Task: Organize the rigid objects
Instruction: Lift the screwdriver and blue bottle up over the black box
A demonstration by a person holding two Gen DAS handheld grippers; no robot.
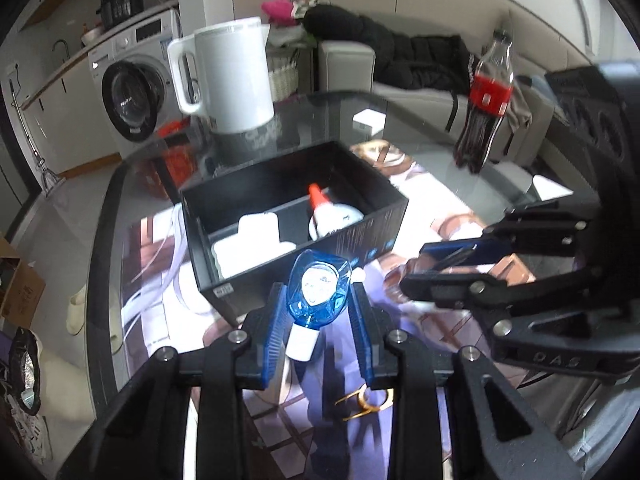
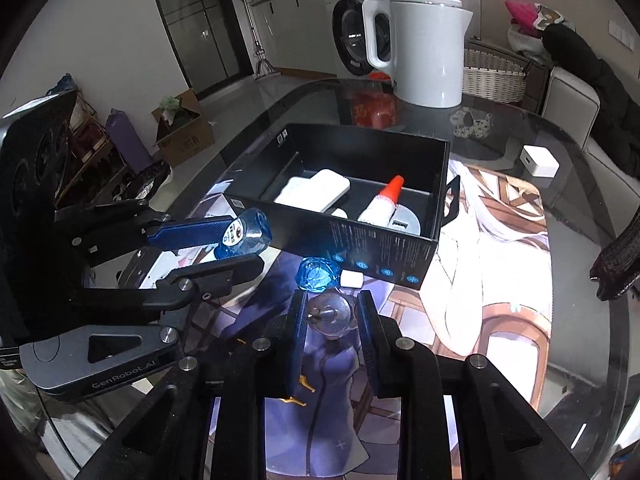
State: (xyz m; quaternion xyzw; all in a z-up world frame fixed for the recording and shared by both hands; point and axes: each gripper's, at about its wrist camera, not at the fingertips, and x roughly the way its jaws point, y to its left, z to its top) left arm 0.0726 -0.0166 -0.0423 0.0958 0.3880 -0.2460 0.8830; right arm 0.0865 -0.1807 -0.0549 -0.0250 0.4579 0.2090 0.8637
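My left gripper is shut on a small blue bottle with a white label, held just in front of the black box; it also shows in the right wrist view. My right gripper is shut on a small clear rounded cap, above another blue bottle's reflection or piece on the glass. The box holds a white case and a glue bottle with an orange tip. A small white block lies by the box's front wall.
A white kettle stands behind the box on the glass table. A cola bottle stands at the far right. A small white cube lies right of the box. A sofa and washing machine are beyond the table.
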